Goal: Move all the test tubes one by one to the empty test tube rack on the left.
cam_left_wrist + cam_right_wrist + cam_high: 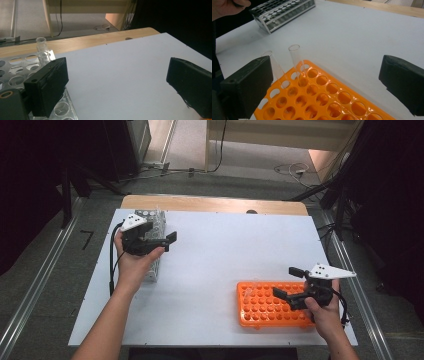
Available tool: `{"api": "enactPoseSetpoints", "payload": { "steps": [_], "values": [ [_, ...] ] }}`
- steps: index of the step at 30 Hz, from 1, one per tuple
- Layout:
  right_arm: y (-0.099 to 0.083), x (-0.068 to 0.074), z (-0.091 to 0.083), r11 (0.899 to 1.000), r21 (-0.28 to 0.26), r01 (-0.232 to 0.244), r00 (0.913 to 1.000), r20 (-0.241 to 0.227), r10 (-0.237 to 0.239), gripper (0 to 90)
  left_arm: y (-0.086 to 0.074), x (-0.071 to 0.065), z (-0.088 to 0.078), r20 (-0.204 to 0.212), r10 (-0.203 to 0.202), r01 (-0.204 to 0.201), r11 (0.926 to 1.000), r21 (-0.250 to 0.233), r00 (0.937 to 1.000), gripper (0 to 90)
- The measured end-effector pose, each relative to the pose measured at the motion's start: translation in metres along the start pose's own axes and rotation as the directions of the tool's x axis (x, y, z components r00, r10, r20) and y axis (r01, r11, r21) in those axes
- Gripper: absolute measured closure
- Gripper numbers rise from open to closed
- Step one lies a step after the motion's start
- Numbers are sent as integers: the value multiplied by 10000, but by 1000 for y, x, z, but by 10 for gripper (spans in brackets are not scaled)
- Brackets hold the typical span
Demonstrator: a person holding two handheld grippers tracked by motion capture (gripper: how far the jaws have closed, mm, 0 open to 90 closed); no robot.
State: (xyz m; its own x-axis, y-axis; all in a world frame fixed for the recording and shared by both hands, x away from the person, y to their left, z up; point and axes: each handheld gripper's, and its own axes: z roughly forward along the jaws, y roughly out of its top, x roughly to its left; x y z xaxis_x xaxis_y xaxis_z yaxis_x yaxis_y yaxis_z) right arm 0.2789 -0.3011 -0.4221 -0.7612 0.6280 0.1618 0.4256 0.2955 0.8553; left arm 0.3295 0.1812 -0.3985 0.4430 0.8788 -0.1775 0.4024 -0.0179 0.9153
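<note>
Holding both tools spread above the white worktop (210, 255).
Left hand-held gripper (167, 240), empty, over metal rack (152, 270) at 9 o'clock; right hand-held gripper (287, 282), empty, over orange rack (260, 307) at 4 o'clock.

Looking down from above on the white table (210, 270); riding low and close on each gripper, facing across it. Sharing the metal rack (284, 12) and orange rack (324, 97) with the high view.
</note>
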Motion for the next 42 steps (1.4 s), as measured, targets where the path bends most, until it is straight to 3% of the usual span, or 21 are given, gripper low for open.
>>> {"api": "enactPoseSetpoints", "payload": {
  "steps": [10,12,22,30,38,42],
  "values": [
    [0,2,2,10000,61,65,10000,-33,-65,0,-11,-30,-21,757,409,-400,9991,-133,9963,0],
    [0,2,3,9999,73,84,9999,-57,-84,0,-13,-37,-23,736,554,-546,9984,-123,9957,0],
    [0,6,5,9998,164,141,9998,-175,-139,0,-28,-69,-37,1393,753,-731,9971,-213,9874,0],
    [-1,8,6,9995,240,191,9988,-452,-180,0,-38,-88,-42,2029,764,-746,9971,-166,9762,0],
    [-4,10,12,9987,469,221,9964,-827,-181,2,-47,-103,-36,2507,871,-916,9958,63,9641,0],
    [-6,13,20,9976,640,260,9951,-966,-198,47,-50,-109,-32,2690,967,-1046,9944,151,9583,0]
  ]
}}
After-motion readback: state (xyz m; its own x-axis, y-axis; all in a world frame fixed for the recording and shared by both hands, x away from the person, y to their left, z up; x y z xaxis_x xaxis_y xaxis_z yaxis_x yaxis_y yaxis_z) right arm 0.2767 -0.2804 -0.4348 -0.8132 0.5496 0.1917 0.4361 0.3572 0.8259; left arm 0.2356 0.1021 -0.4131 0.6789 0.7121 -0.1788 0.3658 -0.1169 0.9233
